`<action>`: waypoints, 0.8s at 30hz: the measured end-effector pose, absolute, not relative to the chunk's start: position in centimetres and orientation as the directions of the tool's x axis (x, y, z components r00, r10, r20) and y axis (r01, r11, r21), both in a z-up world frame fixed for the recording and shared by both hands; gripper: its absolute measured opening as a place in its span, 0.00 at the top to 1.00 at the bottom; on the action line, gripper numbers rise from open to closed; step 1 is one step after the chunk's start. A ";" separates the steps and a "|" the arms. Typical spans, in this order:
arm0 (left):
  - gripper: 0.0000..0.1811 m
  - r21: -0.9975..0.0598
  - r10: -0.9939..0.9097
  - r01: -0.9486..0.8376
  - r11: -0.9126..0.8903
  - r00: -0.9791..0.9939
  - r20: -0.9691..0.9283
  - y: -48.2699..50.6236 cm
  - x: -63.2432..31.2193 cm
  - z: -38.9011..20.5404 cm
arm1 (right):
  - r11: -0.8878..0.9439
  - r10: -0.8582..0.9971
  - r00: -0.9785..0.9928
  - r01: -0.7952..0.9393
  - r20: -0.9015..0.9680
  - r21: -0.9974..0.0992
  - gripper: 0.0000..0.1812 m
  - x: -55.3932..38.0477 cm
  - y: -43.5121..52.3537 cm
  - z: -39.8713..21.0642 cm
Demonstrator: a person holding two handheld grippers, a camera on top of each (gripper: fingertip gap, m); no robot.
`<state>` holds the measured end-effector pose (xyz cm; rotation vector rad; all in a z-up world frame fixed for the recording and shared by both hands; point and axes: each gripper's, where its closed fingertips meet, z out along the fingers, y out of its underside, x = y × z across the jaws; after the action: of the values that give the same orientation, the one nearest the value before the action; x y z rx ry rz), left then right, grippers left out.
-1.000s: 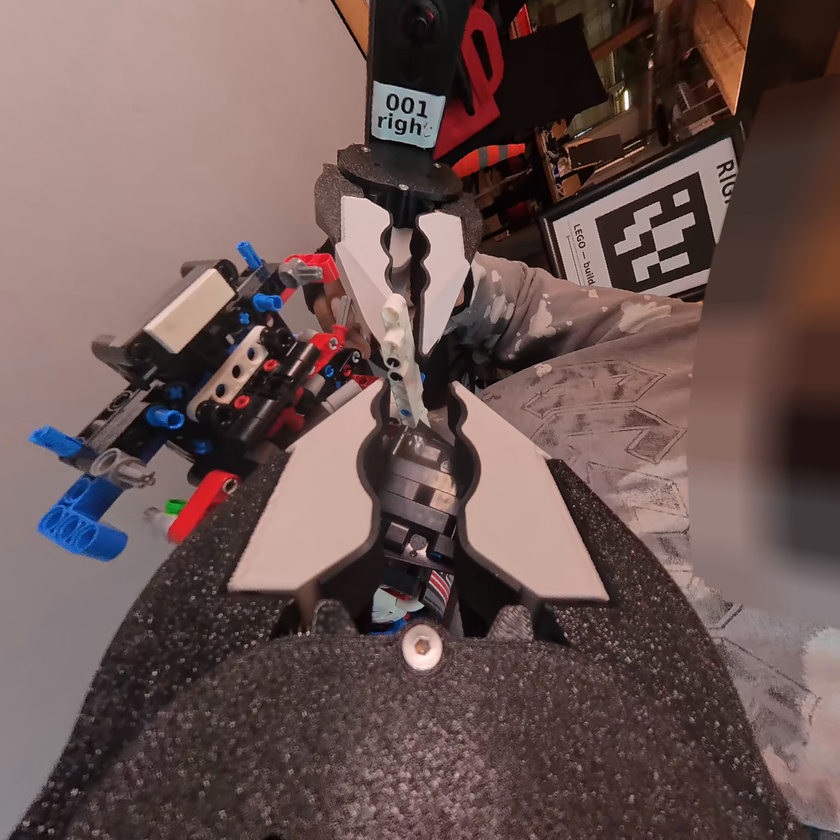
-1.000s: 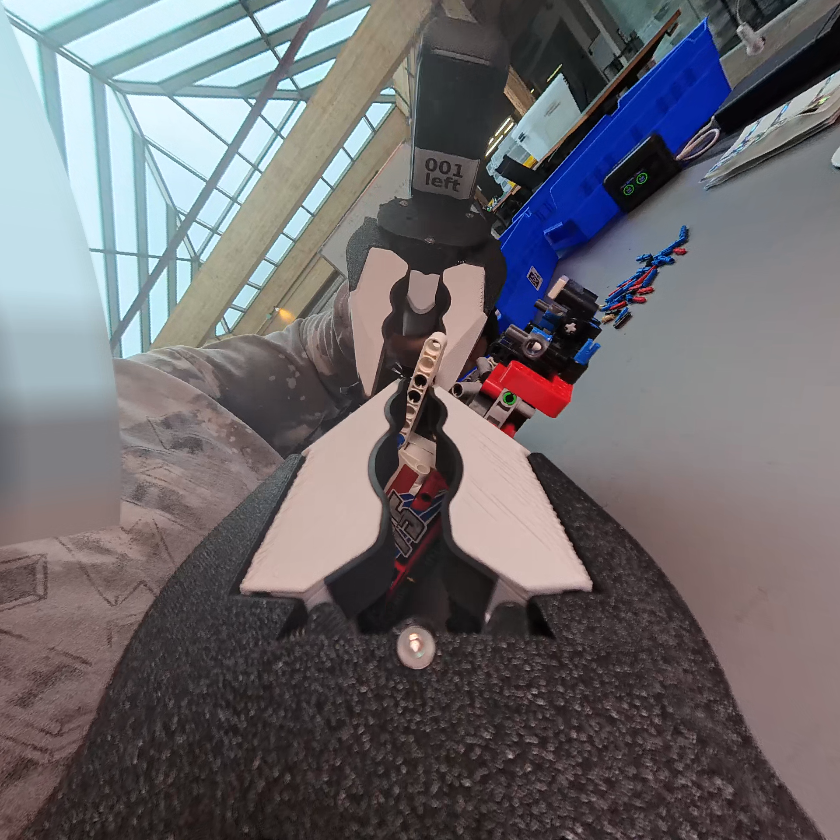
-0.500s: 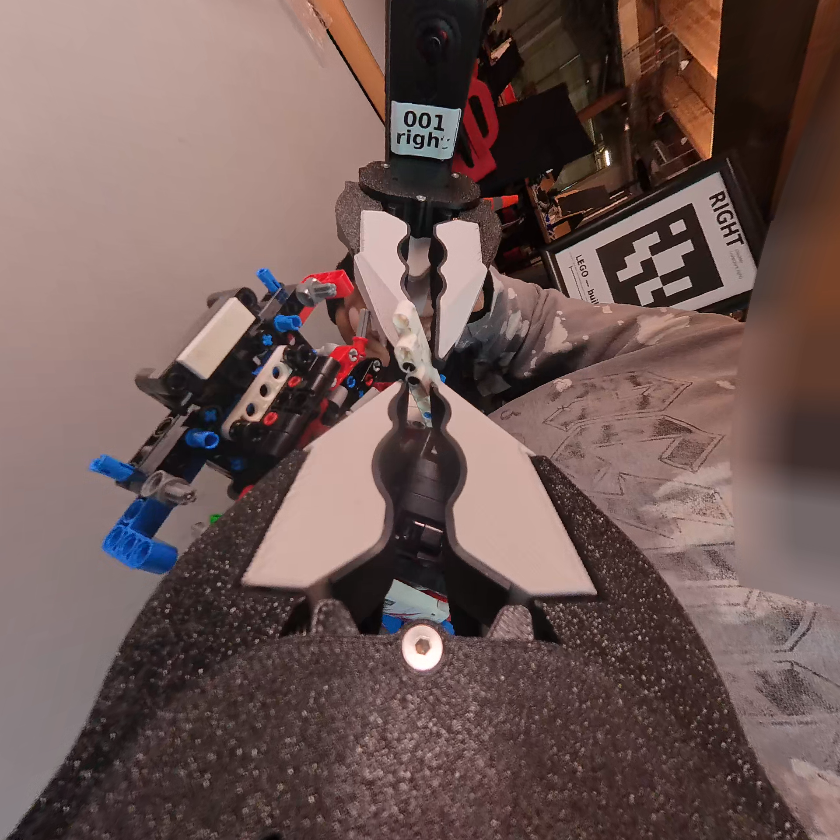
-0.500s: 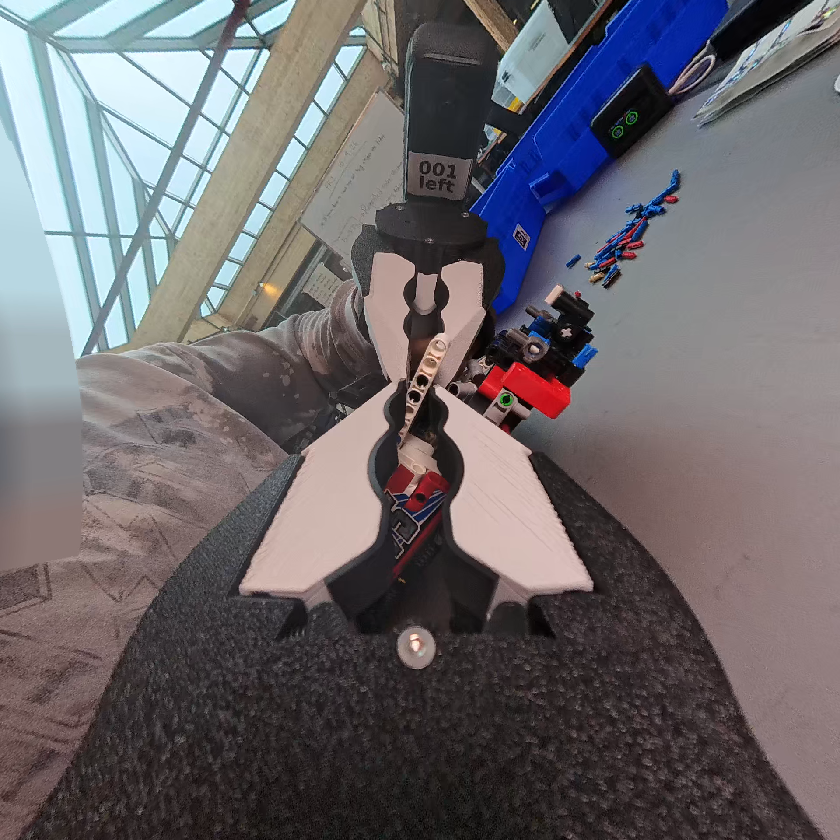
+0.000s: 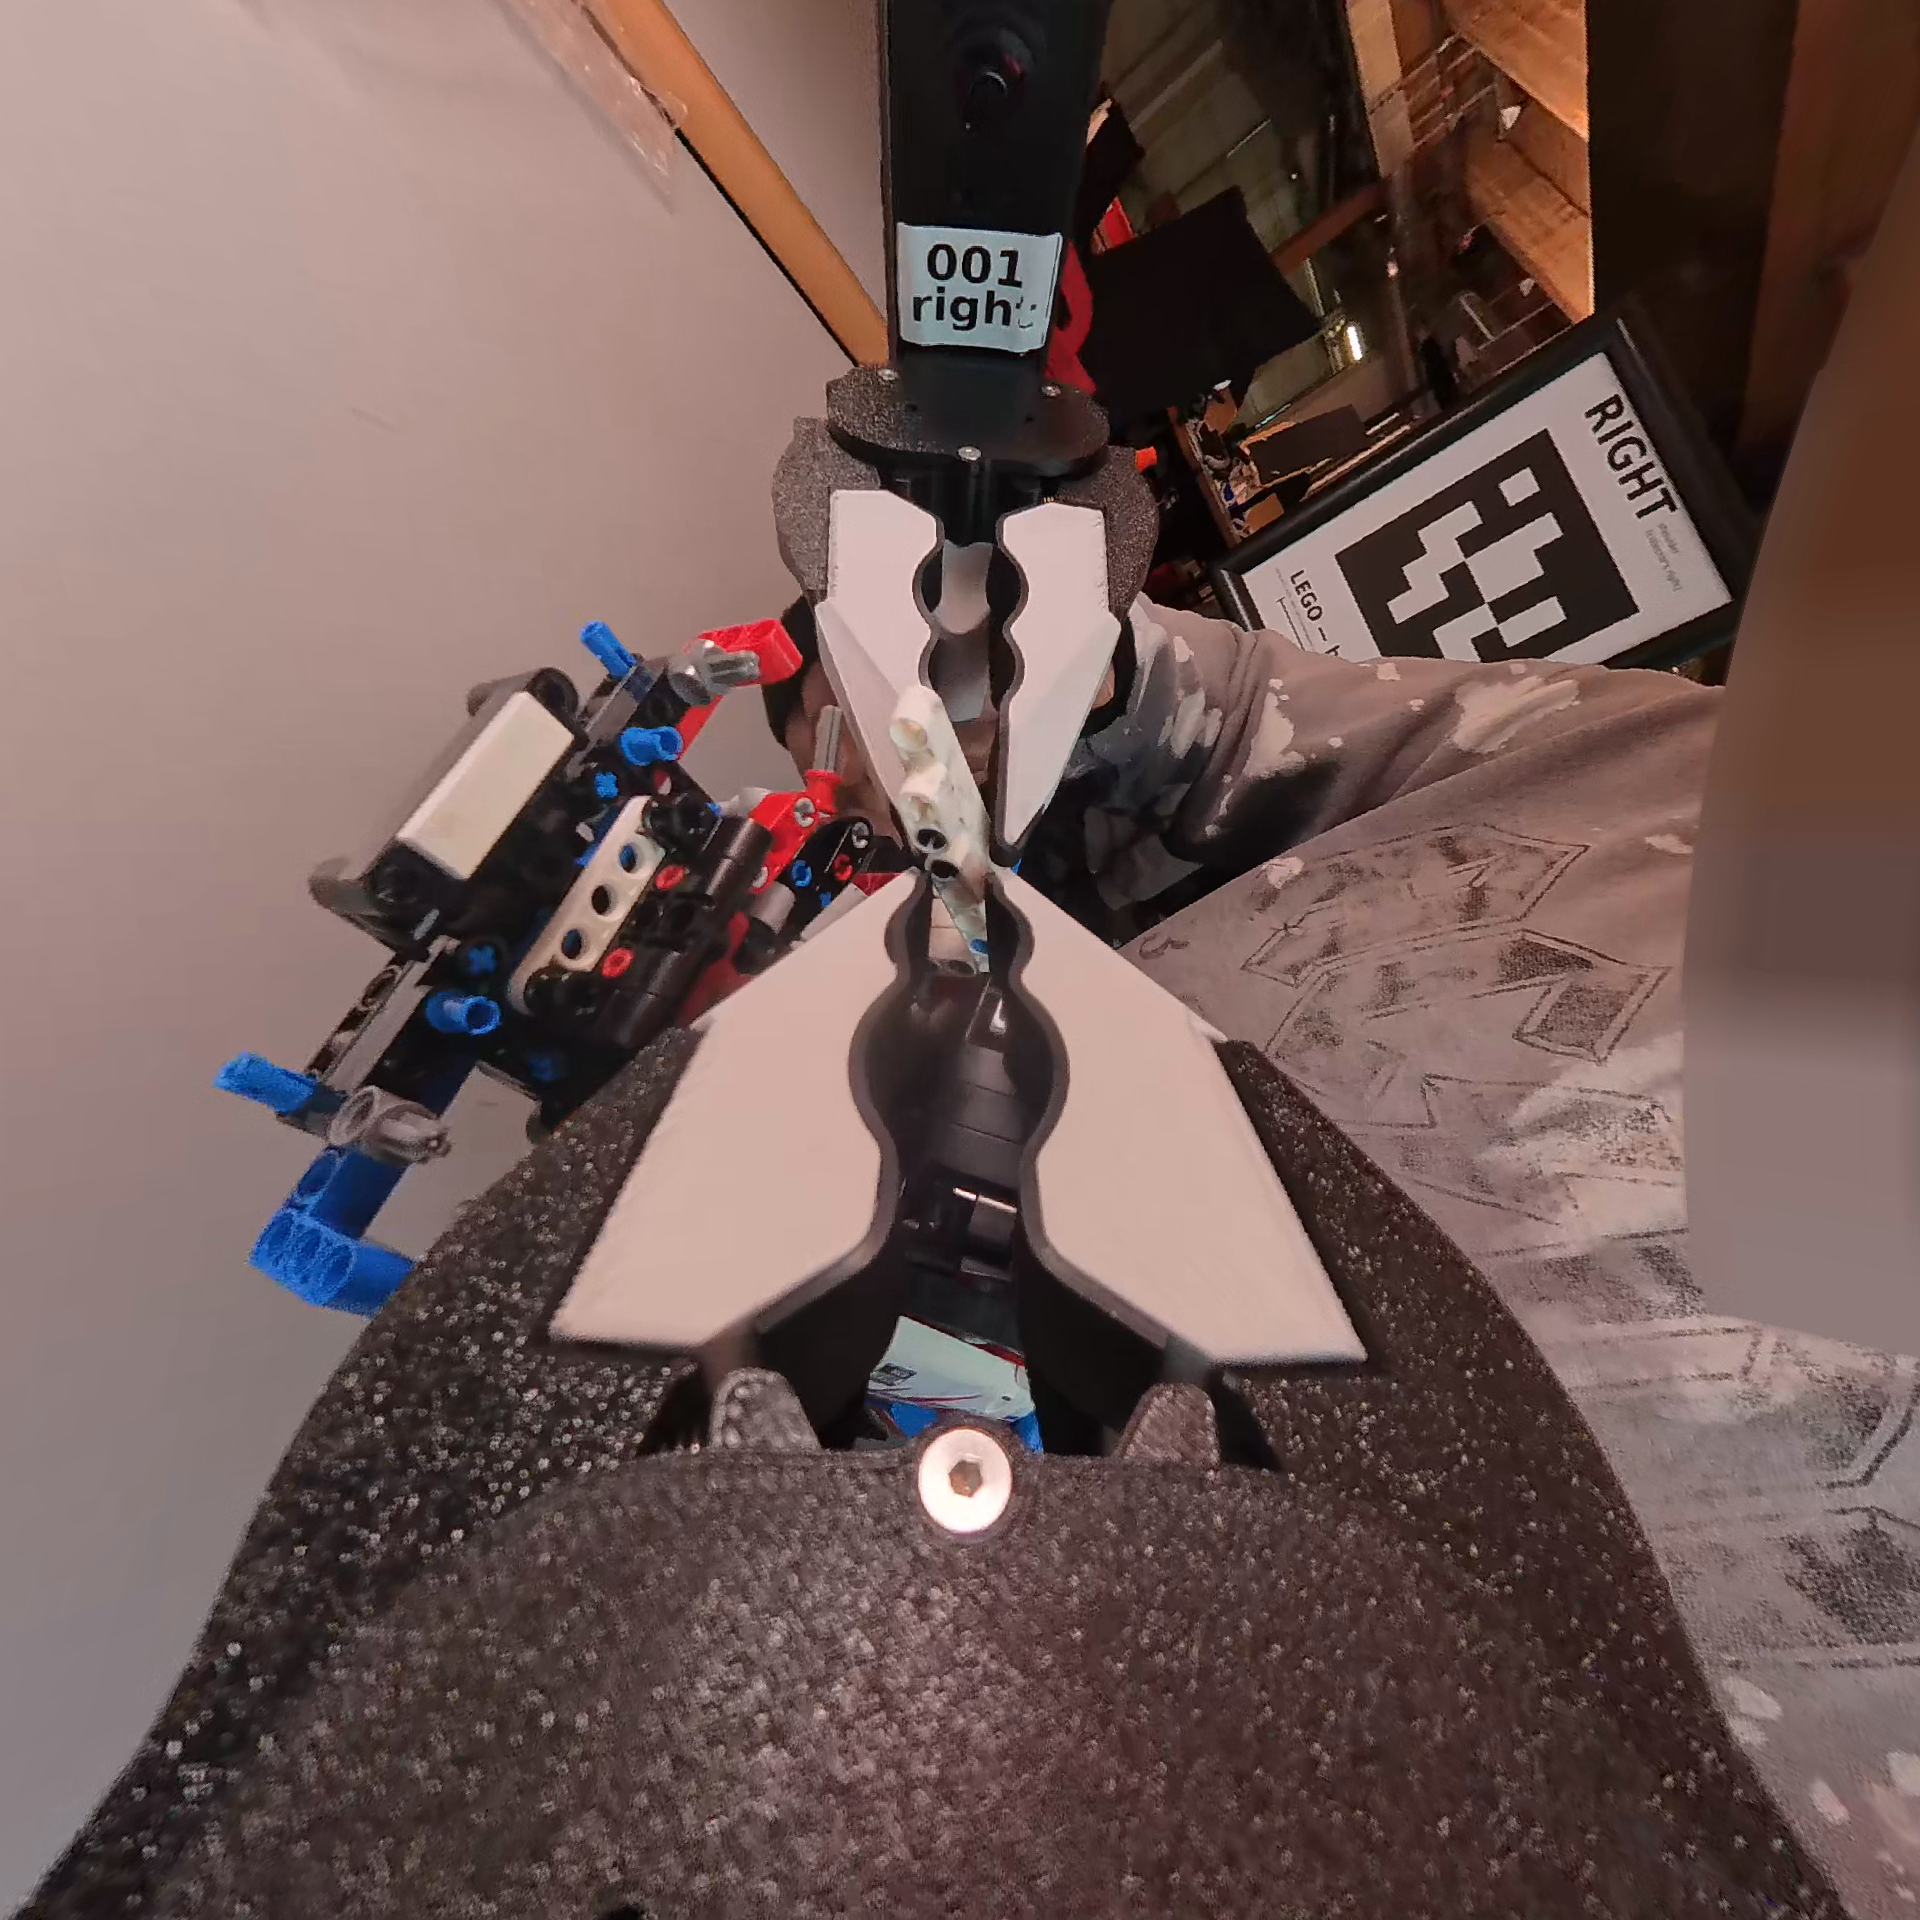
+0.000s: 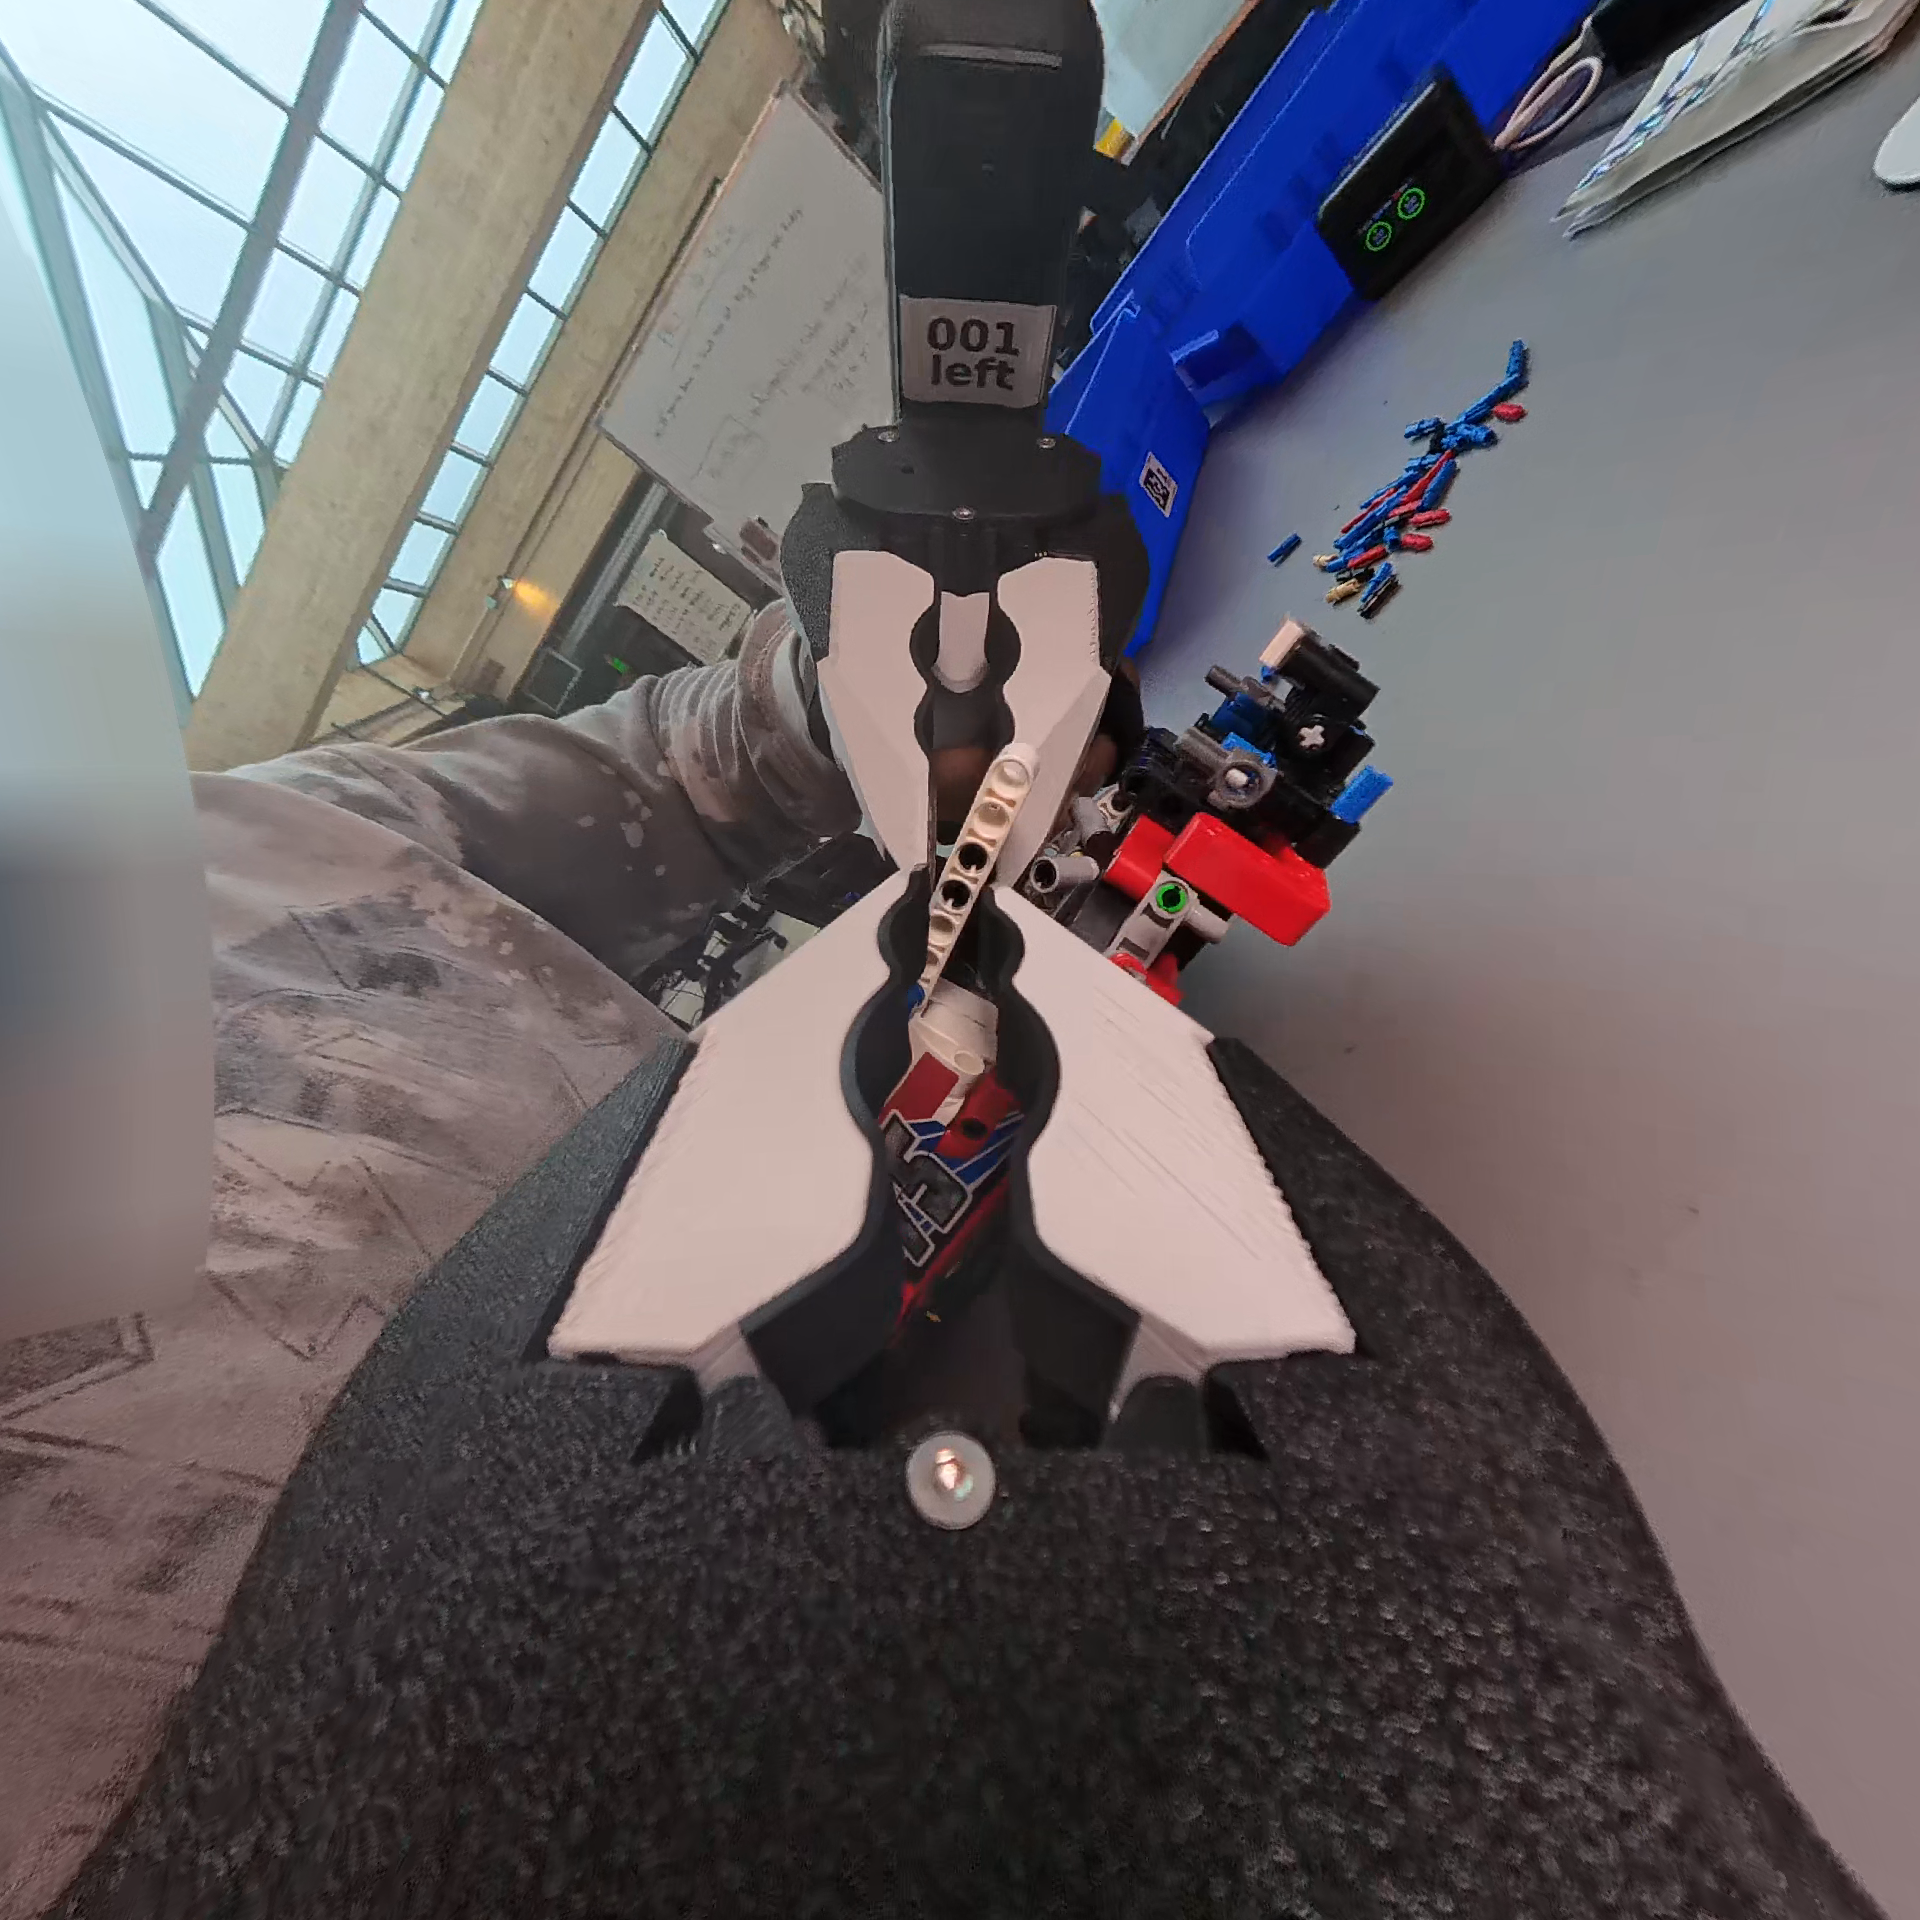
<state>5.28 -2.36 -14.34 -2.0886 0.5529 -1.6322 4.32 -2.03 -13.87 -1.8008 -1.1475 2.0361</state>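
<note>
A white holed beam (image 5: pixel 933 792) stands between my two grippers, which face each other tip to tip. My left gripper (image 5: pixel 954 896) is shut on its near end. My right gripper (image 6: pixel 956 902) is shut on the same beam (image 6: pixel 975 844) from the other side. The beam belongs to a black, red and blue brick model (image 5: pixel 582 883) that spreads sideways over the grey table (image 6: pixel 1558 935). A red block (image 6: pixel 1216 878) sits on the model. A red, white and blue stickered panel (image 6: pixel 945 1143) shows through my right gripper's gap. Black parts (image 5: pixel 966 1091) show through my left gripper's gap.
A pile of small red, blue and black pins (image 6: pixel 1392 520) lies on the table. Behind it are blue bins (image 6: pixel 1247 312), a black device with green rings (image 6: pixel 1392 218) and papers (image 6: pixel 1714 135). A framed marker board (image 5: pixel 1486 561) leans nearby. A person's grey sleeve (image 5: pixel 1455 935) is close. The tips of both grippers are at nearly the same place.
My left gripper has closed from a small gap onto the white beam. Both views have tilted and the two grippers have drawn slightly closer. The right gripper stays shut.
</note>
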 end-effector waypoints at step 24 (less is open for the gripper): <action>1.00 -0.527 -0.525 -0.059 -0.848 0.230 0.820 -2.0 4.8 -16.6 | -0.781 0.533 -0.082 0.336 -0.842 -0.527 0.97 6.6 -0.5 -17.1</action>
<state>4.79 -2.05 -16.59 -2.1246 0.5379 -1.6510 6.58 -0.48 -17.08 -2.0211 -0.9679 1.9829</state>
